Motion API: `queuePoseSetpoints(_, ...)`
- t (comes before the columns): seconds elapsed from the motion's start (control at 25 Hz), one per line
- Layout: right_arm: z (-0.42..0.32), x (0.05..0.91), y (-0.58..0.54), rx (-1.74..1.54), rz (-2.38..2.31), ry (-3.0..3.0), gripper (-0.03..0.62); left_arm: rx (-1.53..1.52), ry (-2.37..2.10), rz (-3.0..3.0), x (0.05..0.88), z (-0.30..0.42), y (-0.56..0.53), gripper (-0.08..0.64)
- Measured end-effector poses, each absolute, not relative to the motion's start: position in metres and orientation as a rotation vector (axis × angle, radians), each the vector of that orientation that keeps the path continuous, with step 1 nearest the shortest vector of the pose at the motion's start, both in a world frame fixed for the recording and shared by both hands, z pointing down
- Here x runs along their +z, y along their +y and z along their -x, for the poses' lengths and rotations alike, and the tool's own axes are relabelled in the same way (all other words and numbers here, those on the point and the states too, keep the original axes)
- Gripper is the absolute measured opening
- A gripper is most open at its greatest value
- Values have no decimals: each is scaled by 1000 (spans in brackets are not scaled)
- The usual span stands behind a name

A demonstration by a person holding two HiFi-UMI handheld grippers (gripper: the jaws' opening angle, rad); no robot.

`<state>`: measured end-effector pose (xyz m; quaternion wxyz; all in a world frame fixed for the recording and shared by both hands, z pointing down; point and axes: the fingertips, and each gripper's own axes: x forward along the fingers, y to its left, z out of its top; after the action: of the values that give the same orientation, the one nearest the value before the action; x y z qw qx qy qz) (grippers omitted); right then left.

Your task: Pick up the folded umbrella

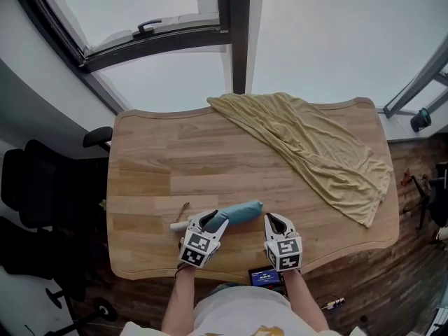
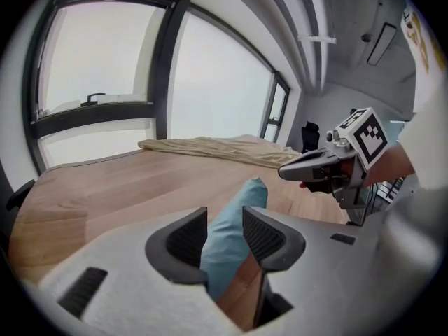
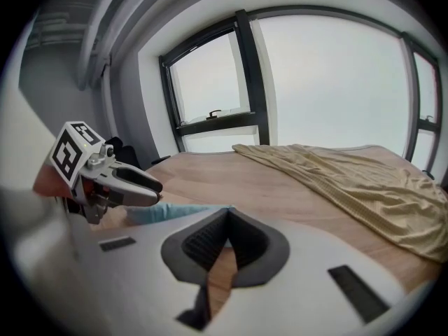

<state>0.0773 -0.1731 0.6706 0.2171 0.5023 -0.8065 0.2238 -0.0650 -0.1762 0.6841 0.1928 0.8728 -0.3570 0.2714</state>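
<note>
The folded teal umbrella (image 1: 241, 212) lies on the wooden table (image 1: 161, 166) near its front edge, its pale handle end pointing left. My left gripper (image 1: 212, 219) is low over it and open, one jaw on either side of the umbrella's body (image 2: 241, 205); I see no firm pinch. My right gripper (image 1: 276, 219) hovers just right of the umbrella's tip, shut with nothing between the pads. In the right gripper view (image 3: 227, 215) the umbrella (image 3: 164, 213) lies to the left, beyond the closed jaws.
A crumpled yellow cloth (image 1: 308, 145) covers the table's far right part. A black office chair (image 1: 35, 187) stands left of the table. A small device with a blue screen (image 1: 266, 278) sits at the front edge by the person. Windows lie beyond the table.
</note>
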Motion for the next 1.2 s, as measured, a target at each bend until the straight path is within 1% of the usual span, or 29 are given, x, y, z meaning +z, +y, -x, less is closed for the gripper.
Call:
queuePoseSetpoints(0.24, -85, 683, -186, 696, -1408, -2224, 9, 895, -873, -2439, 712, 62, -174, 203)
queuePoseSetpoints(0.32, -88, 686, -190, 703, -1409, -2221, 9, 961, -803, -2441, 721, 60, -171, 235)
queuePoseSetpoints(0.44, -94, 694, -193, 725, -1414, -2200, 9, 1196, -623, -2486, 735, 55, -161, 289)
queuePoseSetpoints(0.52, -98, 699, -195, 737, -1418, -2187, 9, 1340, -515, -2500, 744, 53, -157, 302)
queuePoseSetpoints(0.72, -102, 702, -196, 759, -1426, -2179, 9, 1504, -361, -2483, 761, 48, -155, 313)
queuePoseSetpoints(0.92, -107, 704, -195, 794, -1453, -2172, 9, 1492, -283, -2441, 769, 45, -151, 330)
queuePoseSetpoints(1.2, -111, 701, -195, 815, -1477, -2173, 9, 1581, -176, -2412, 786, 36, -141, 334)
